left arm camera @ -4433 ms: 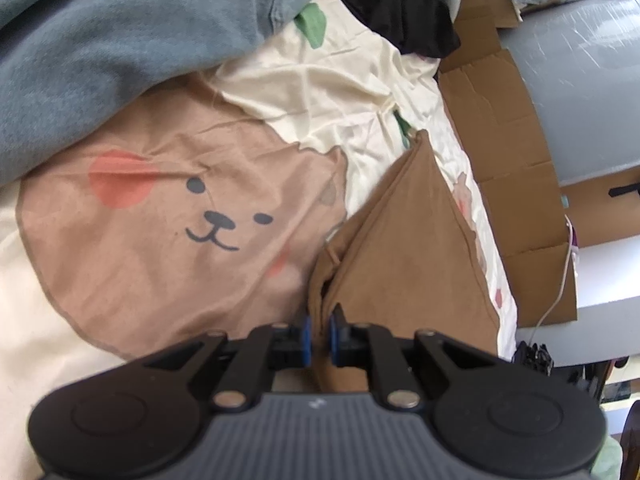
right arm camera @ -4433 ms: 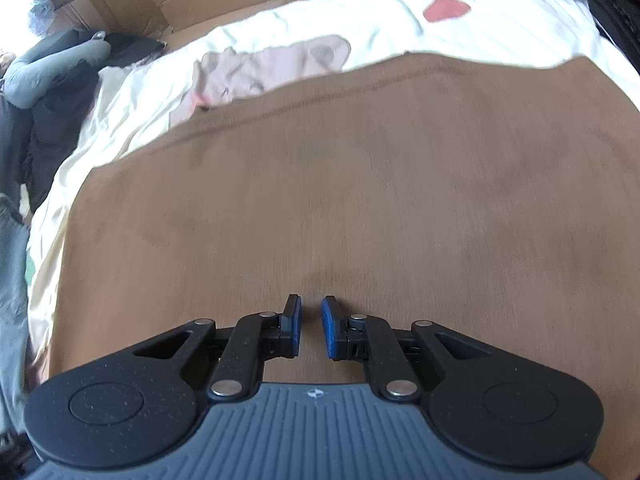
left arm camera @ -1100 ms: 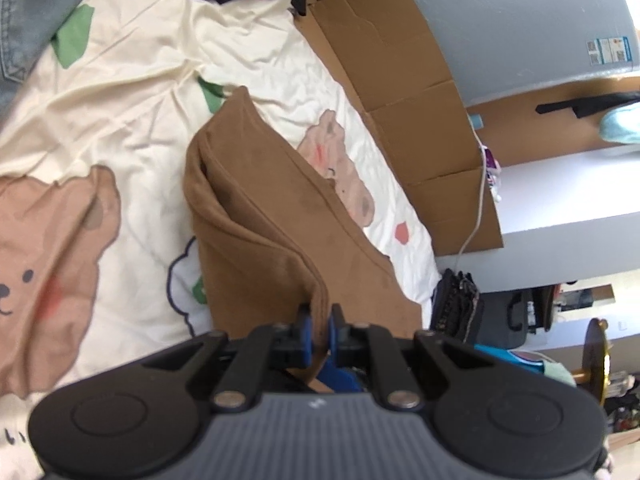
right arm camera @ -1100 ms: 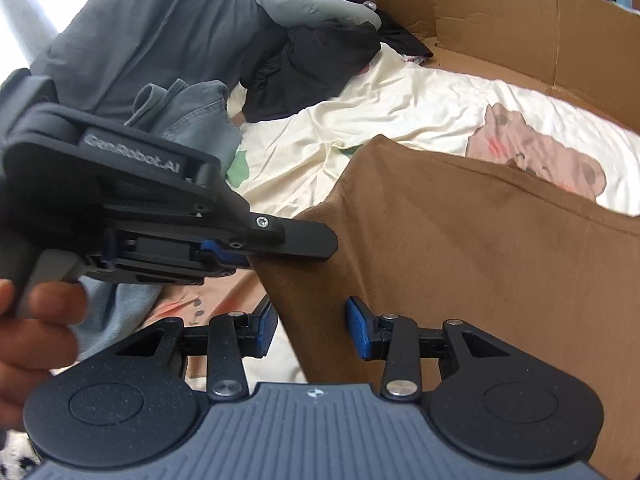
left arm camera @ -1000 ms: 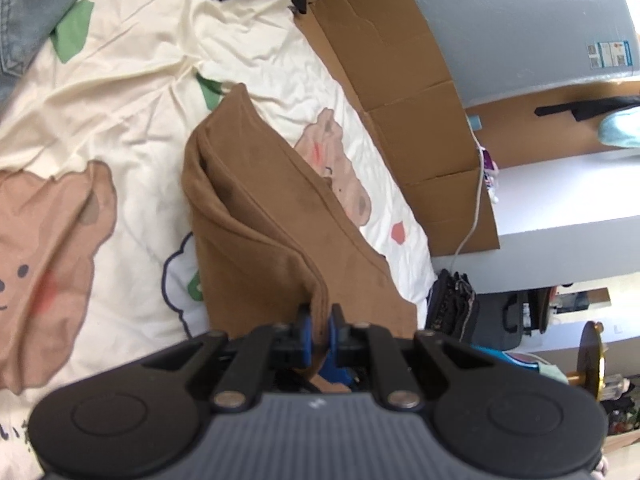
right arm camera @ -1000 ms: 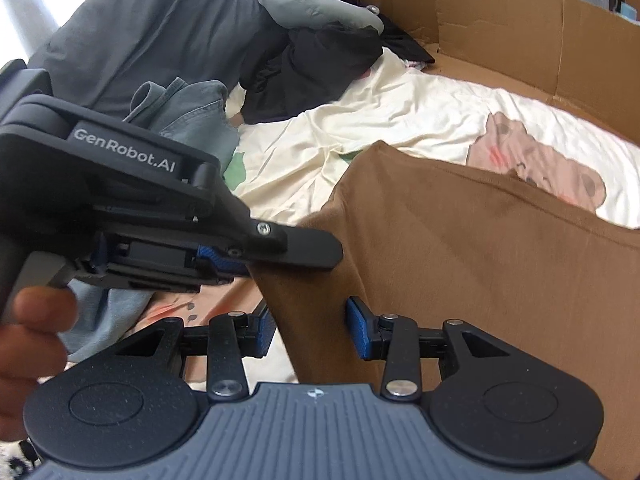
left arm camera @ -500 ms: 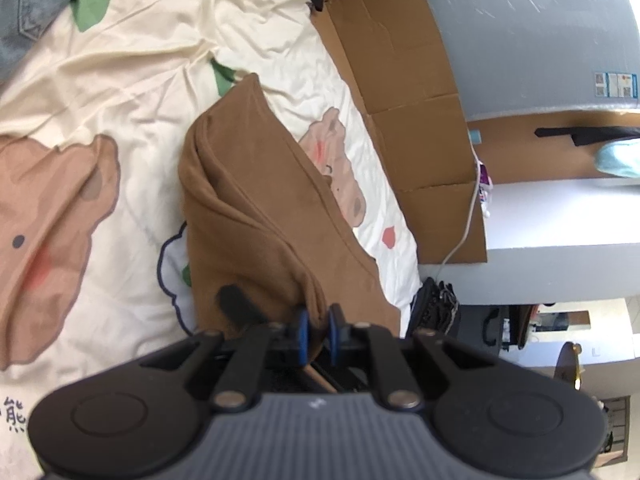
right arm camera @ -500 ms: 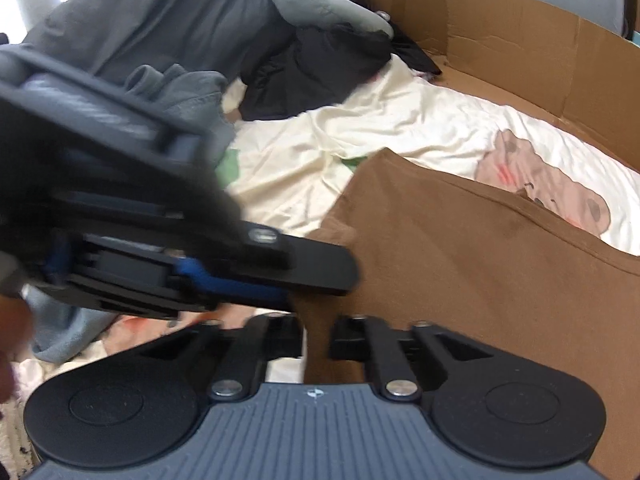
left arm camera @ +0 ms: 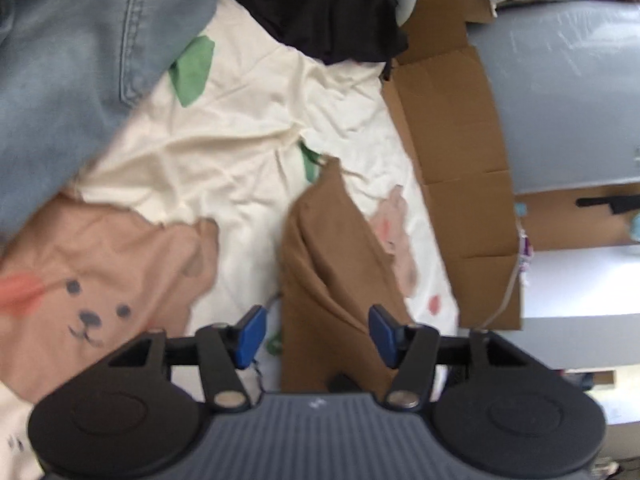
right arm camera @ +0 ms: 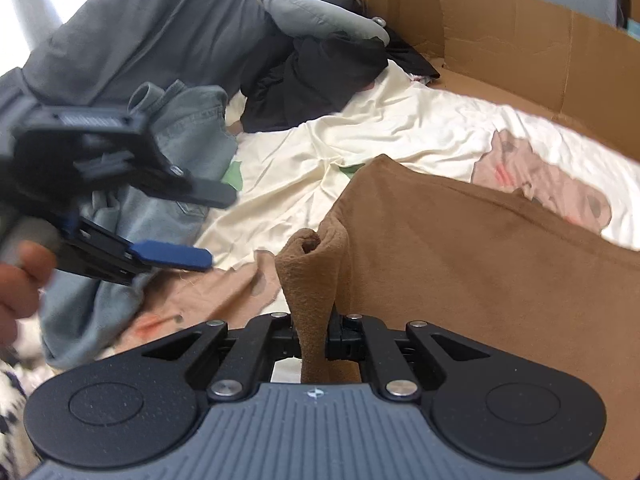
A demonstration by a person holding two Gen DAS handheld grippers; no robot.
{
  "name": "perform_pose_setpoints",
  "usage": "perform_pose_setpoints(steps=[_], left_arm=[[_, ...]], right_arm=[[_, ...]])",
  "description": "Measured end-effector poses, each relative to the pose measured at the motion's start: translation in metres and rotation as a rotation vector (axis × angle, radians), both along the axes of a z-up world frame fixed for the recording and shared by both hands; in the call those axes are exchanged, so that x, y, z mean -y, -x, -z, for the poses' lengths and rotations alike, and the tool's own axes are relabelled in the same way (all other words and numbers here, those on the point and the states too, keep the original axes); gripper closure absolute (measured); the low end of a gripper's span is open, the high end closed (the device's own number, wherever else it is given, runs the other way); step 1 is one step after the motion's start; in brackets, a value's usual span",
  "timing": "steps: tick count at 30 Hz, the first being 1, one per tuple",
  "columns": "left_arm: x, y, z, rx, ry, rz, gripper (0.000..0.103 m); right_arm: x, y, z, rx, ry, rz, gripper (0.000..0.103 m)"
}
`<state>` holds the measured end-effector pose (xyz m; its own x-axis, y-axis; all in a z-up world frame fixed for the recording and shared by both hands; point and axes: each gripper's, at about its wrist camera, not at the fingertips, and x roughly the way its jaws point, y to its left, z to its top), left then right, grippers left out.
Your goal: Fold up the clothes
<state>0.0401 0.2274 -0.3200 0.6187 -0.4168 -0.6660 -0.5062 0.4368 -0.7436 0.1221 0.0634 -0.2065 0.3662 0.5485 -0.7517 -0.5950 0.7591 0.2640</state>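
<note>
A brown garment [right arm camera: 460,260] lies partly folded on the cream bear-print sheet [right arm camera: 400,140]. My right gripper [right arm camera: 316,336] is shut on a bunched corner of it, which sticks up between the fingers. In the right wrist view my left gripper [right arm camera: 220,229] hovers off to the left of that corner, held by a person's hand [right arm camera: 20,280]. Its jaws are opening, and its blue pad [right arm camera: 172,256] is bare with no cloth between the fingers. In the left wrist view the left gripper [left arm camera: 316,334] stands wide over the brown garment [left arm camera: 332,264], its pads clear of the cloth.
Blue jeans [left arm camera: 80,60] and black clothes [left arm camera: 320,4] are piled at the far side of the sheet [left arm camera: 240,152]. A flattened cardboard sheet [left arm camera: 452,128] borders the bed on the right. A dark grey garment heap [right arm camera: 140,32] rises at the back left.
The right gripper closed on the brown corner that the left gripper held. The left gripper then opened, let the cloth go and drew away to the left.
</note>
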Motion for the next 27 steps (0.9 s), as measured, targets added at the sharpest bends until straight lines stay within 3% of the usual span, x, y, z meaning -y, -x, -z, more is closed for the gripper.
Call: perform_pose_setpoints(steps=[7,19,23,27], left_arm=[[0.004,-0.038,0.027,-0.009,-0.018,0.048,0.037],[0.02,-0.125,0.055,-0.056,-0.13,0.2,0.037],[0.023,-0.144,0.063,-0.078,-0.142,0.256,0.04],[0.024,-0.152,0.064,-0.069,-0.227,0.261,0.044]], right_arm=[[0.008,-0.001,-0.001,-0.032,-0.043,0.027,0.099],[0.014,-0.004,-0.002,-0.05,-0.069,0.029,0.099],[0.017,-0.006,-0.004,-0.041,-0.065,0.041,0.099],[0.022,-0.007,-0.005,-0.039,-0.064,0.049,0.099]])
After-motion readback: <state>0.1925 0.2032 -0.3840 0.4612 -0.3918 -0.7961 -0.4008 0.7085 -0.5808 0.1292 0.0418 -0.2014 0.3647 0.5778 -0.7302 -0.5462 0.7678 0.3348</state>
